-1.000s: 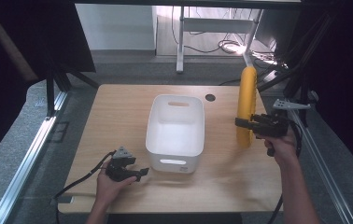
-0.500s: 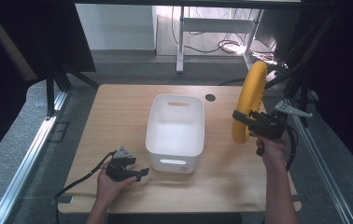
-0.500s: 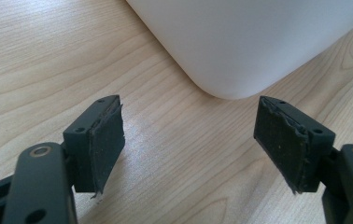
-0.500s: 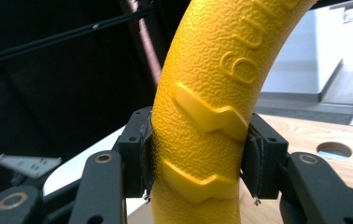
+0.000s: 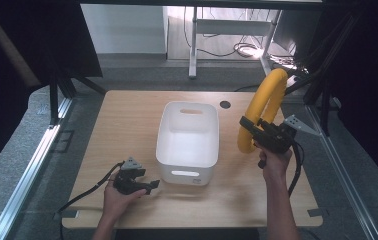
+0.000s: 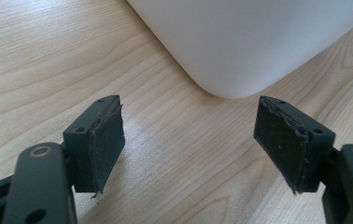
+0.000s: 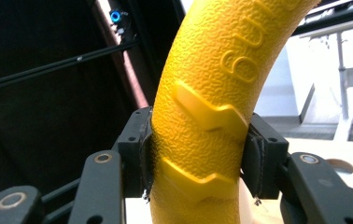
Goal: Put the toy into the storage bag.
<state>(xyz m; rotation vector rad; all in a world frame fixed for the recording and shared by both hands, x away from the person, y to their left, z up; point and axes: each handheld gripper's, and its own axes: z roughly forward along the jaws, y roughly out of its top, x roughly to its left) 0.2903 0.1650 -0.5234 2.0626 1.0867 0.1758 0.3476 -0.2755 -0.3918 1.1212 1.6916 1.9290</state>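
Just white bin, bare inside

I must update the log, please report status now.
Right gripper shut on yellow ring, lifted beside white bin. Left gripper open, resting on table. Nothing in the way.

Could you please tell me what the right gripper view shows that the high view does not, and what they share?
Right gripper view: the raised zigzag ridges and embossed lettering on the yellow ring, and both fingers pressing into its sides.

High view: the white bin in the middle of the table, the left gripper resting open on the table near the bin's front left corner, and both forearms.

Both: the right gripper clamped on the ring's lower part, with the ring held up beside the bin.
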